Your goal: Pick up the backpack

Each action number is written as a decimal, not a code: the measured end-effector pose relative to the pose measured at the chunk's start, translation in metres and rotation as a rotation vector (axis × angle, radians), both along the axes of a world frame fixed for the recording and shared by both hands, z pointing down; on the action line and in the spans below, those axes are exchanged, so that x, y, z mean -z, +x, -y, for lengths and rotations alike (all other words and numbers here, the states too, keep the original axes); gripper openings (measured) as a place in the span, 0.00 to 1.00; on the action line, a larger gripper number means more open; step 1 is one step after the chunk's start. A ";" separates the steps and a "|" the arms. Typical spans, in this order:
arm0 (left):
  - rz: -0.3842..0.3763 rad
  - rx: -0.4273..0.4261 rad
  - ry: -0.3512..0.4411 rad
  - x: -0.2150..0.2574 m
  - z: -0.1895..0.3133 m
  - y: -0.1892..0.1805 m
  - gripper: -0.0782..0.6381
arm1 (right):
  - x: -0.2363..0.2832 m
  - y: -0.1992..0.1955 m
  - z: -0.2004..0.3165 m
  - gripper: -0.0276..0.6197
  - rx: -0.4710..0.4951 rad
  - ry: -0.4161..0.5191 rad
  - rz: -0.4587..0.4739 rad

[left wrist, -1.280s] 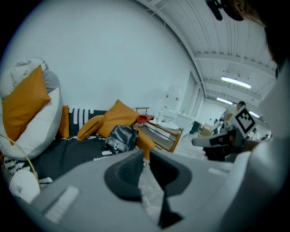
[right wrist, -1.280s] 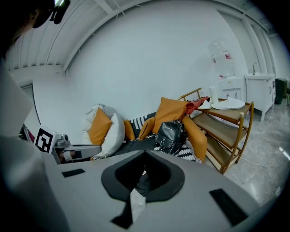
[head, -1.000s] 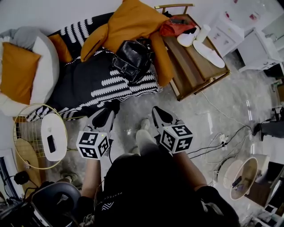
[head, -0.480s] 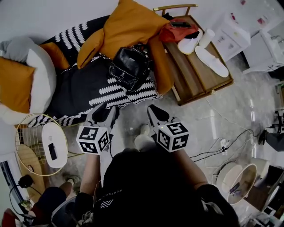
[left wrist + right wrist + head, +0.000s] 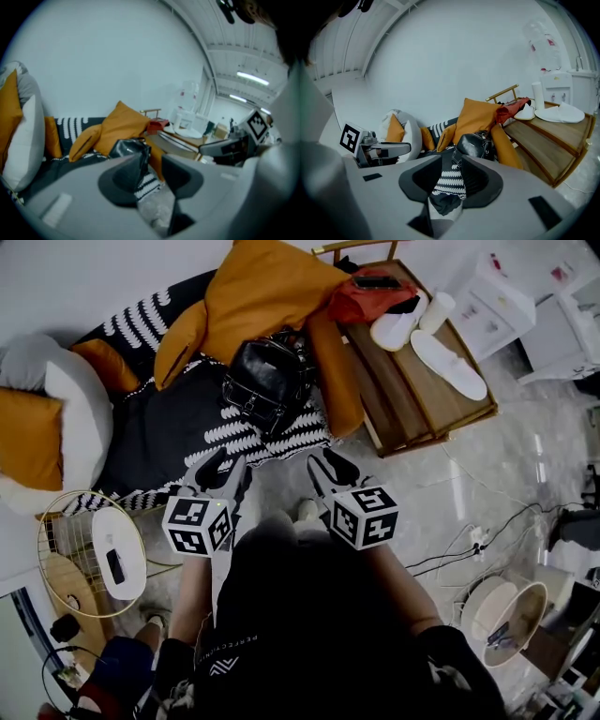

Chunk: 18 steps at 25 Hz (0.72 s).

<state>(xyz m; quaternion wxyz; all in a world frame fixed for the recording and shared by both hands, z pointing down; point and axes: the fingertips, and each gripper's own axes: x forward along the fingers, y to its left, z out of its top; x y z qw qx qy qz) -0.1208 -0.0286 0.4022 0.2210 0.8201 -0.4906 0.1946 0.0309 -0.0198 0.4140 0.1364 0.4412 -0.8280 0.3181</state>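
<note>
L gripper (image 5: 223, 474): jaws opening, nothing btwn them, tips just short of the striped blanket (image 5: 187, 432). Black leather backpack (image 5: 267, 381) sits further ahead on that blanket, right by the orange cushion (image 5: 267, 292), untouched. R gripper (image 5: 328, 470): jaws also opening, empty, near the blanket's hem. Progress: approach only, no contact yet. Left to do: reach in, clamp strap/handle, lift.

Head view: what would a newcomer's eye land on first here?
The black backpack stands out, sitting on the striped blanket against big orange cushions. Just short of it, the left gripper and right gripper point at it, jaws opening with nothing between them. White slippers lie on the wooden bench to the right.
</note>
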 end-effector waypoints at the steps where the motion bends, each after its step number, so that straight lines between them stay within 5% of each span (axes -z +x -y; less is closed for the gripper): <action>1: -0.004 0.000 -0.009 -0.002 0.002 0.000 0.31 | 0.000 0.002 0.002 0.21 -0.005 0.000 0.002; 6: -0.097 0.024 -0.038 -0.006 0.019 0.003 0.31 | -0.007 0.008 0.016 0.24 -0.037 -0.011 0.007; 18: 0.005 -0.083 -0.073 -0.037 0.106 -0.009 0.35 | -0.036 0.006 0.079 0.28 -0.123 -0.078 -0.008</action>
